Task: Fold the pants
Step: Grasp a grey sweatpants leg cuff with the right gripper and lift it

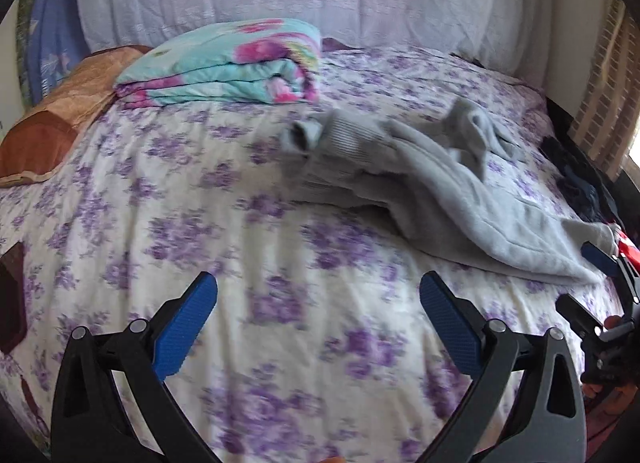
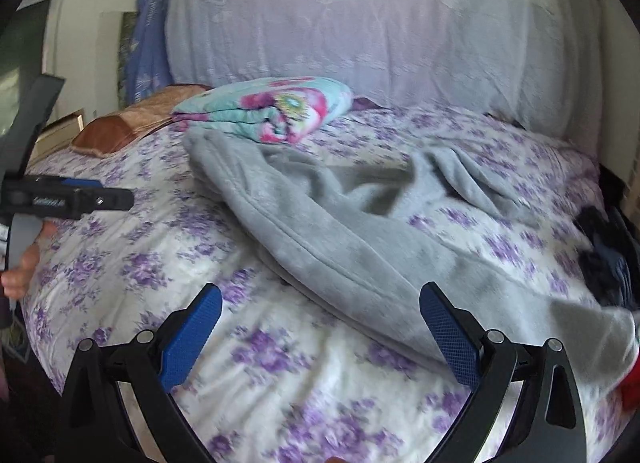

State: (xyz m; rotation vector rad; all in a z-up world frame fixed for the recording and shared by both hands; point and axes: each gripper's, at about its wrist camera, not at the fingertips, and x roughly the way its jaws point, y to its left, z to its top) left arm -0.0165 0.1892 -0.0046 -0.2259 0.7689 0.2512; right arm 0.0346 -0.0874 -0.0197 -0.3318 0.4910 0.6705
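Grey fleece pants (image 1: 432,187) lie crumpled on the bed, stretching from a ribbed cuff near the middle down to the right edge. In the right wrist view the pants (image 2: 360,231) run diagonally from the far left to the near right. My left gripper (image 1: 318,305) hovers open over bare bedspread, to the near left of the pants, holding nothing. My right gripper (image 2: 320,313) is open too, its right finger (image 2: 448,331) over the pants' near edge, nothing between the pads. The other gripper shows at the right edge (image 1: 600,259) and at the left edge (image 2: 76,193).
The bed has a white bedspread with purple flowers (image 1: 200,231). A folded turquoise and pink blanket (image 1: 228,63) and a brown pillow (image 1: 60,119) lie at the back left. Dark clothes (image 2: 608,259) sit at the bed's right edge. A lilac-covered headboard (image 2: 360,47) stands behind.
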